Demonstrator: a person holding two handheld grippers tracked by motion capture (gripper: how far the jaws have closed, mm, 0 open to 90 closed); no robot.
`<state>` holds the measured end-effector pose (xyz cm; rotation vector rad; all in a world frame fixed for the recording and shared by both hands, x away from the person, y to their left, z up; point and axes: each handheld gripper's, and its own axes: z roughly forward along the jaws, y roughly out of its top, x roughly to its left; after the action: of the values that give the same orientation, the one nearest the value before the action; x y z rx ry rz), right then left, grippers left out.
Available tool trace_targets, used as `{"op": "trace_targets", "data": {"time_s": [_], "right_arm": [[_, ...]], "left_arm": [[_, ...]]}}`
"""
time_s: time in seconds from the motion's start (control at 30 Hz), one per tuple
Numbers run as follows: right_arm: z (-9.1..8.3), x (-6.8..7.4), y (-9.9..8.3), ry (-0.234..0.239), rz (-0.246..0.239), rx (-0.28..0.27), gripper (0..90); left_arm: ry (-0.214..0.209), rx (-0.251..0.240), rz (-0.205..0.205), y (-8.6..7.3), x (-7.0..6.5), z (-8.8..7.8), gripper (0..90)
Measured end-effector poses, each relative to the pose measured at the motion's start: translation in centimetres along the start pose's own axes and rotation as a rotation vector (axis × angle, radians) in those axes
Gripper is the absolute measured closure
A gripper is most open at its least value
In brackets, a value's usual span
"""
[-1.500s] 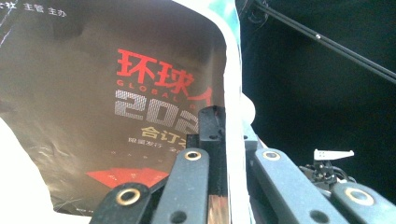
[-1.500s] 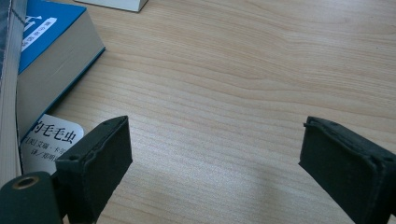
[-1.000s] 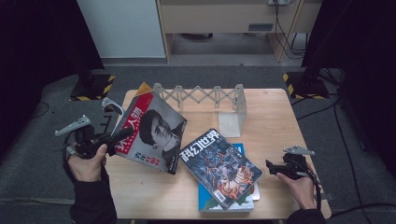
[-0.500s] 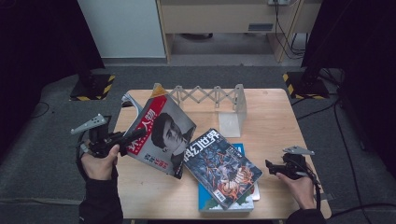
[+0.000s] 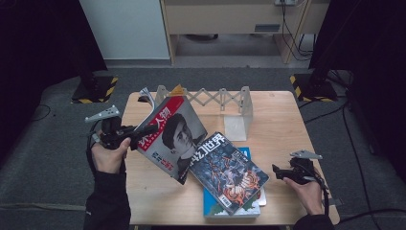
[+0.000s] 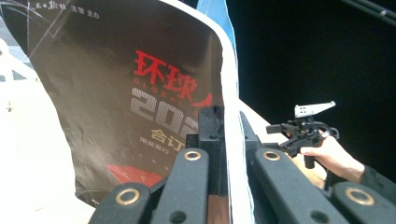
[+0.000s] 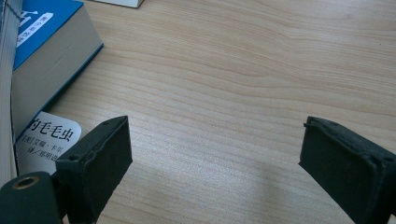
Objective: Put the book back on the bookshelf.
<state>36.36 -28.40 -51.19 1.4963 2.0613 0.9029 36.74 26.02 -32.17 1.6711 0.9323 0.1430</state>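
Left gripper (image 5: 143, 132): clenched on the edge of the portrait magazine (image 5: 174, 136); in the left gripper view the jaws pinch the magazine's white margin between them.
Portrait magazine: lifted and tilted off the table (image 5: 282, 120) at its left side, its lower corner just above the wood, beside the illustrated magazine (image 5: 227, 170); the back cover with red and white print faces the left gripper view.
Right gripper (image 5: 278, 170): released, jaws wide apart, nothing between them, low over bare wood at the table's right front.
Stack: the illustrated magazine lies askew on a blue book (image 5: 215, 208) near the front edge; a white card juts out at its right.
Rack: a white accordion stand (image 5: 215, 98) stands along the far edge.
Surface: light wooden tabletop.
Room: grey floor, dark curtains on both sides, yellow-black striped feet, a pale cabinet beyond.
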Motion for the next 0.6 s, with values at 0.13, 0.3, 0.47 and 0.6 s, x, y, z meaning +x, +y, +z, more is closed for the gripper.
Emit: {"op": "trace_targets", "data": {"time_s": [0.13,0.3,0.47,0.6], "right_arm": [[0.0,-0.1,0.0,0.001,0.001,0.001,9.3],[0.0,-0.1,0.0,0.0,0.0,-0.002,9.3],[0.1,0.0,0.0,0.002,-0.003,0.004,9.3],[0.1,0.0,0.0,0.0,0.003,0.005,9.3]], "left_arm": [[0.039,0.026,0.004,0.7,0.1,0.2,86.1],[0.086,0.044,0.001,1.1,0.6,-0.3,86.0],[0.123,0.091,0.023,2.1,1.5,-0.6,86.1],[0.138,0.114,0.047,2.6,1.7,-0.4,86.1]]}}
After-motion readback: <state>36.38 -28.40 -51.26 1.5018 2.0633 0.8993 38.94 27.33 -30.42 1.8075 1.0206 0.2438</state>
